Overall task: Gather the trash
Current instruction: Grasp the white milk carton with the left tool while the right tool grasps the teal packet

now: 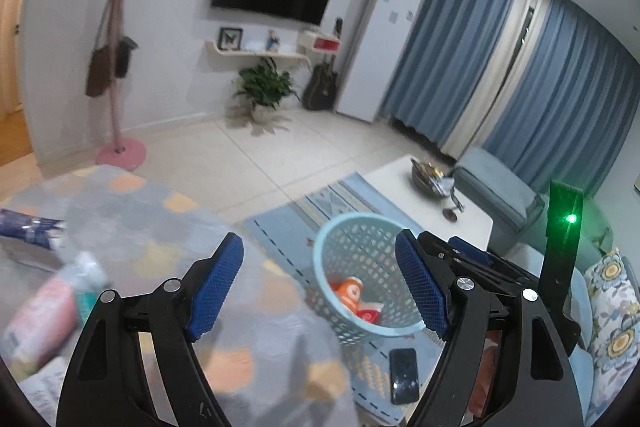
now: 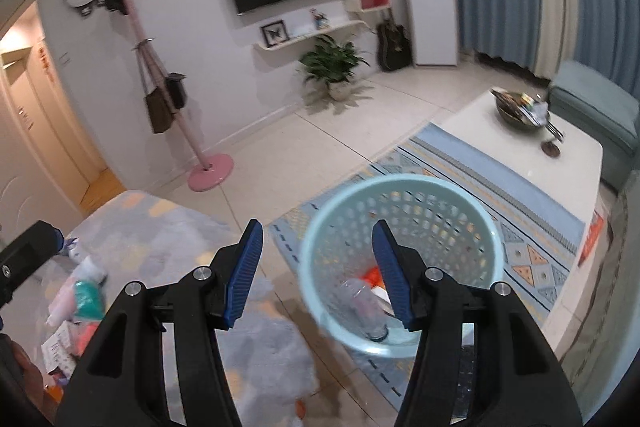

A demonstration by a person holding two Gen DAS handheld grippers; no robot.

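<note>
Both the left gripper (image 1: pixel 320 287) and right gripper (image 2: pixel 318 273) are hovering spread and empty above the basket (image 2: pixel 400 183), which is holding a bottle (image 2: pixel 366 311), while wrappers (image 2: pixel 86 301) are lying left of it.

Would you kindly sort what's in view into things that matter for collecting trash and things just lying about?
Job:
light blue basket
clear plastic bottle inside it
orange can inside it
wrappers on grey rug

Lying about:
phone
bowl
potted plant
guitar

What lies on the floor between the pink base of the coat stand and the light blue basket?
Bare pale floor tiles, then the patterned rug's edge, seen in the right wrist view, between the coat stand base and basket.
</note>
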